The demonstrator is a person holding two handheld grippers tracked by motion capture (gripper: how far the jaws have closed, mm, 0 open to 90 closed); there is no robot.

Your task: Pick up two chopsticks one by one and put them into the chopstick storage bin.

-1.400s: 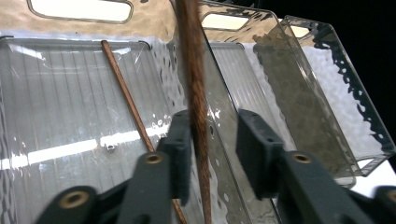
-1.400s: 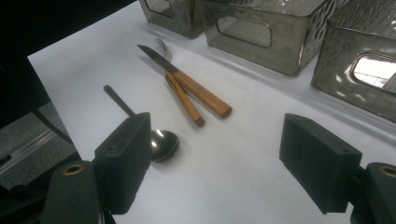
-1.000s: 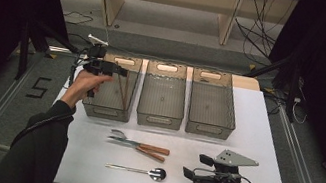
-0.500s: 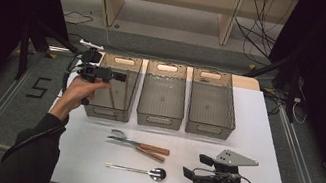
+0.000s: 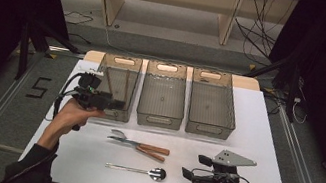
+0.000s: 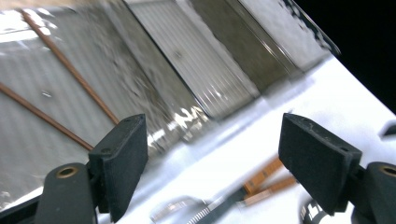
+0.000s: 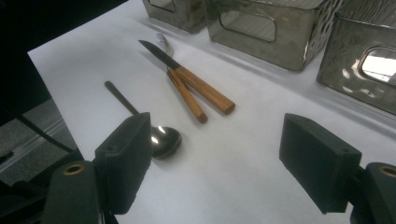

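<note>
My left gripper [image 5: 112,104] hovers open at the front left corner of the left bin [image 5: 104,68], jaws pointing right, nothing between its pads [image 6: 119,168]. Two brown chopsticks [image 6: 70,70] lie inside that bin. A knife [image 5: 152,154] and a fork [image 5: 134,143] with wooden handles lie together on the white table, with a metal spoon [image 5: 137,170] in front of them. My right gripper [image 5: 194,166] rests open near the front right, jaws pointing left at the cutlery. In the right gripper view the spoon [image 7: 161,140] lies just past my left jaw, the knife [image 7: 187,77] farther off.
Three grey see-through bins stand in a row at the back of the table [image 5: 271,156]: the middle bin [image 5: 159,116] and right bin [image 5: 209,127] hold nothing I can see. The table's front edge is close behind my right hand. Dark floor and rails flank both sides.
My left gripper has come back toward the person, from above the left bin's far part to its front corner. The right gripper and the cutlery have stayed put.
</note>
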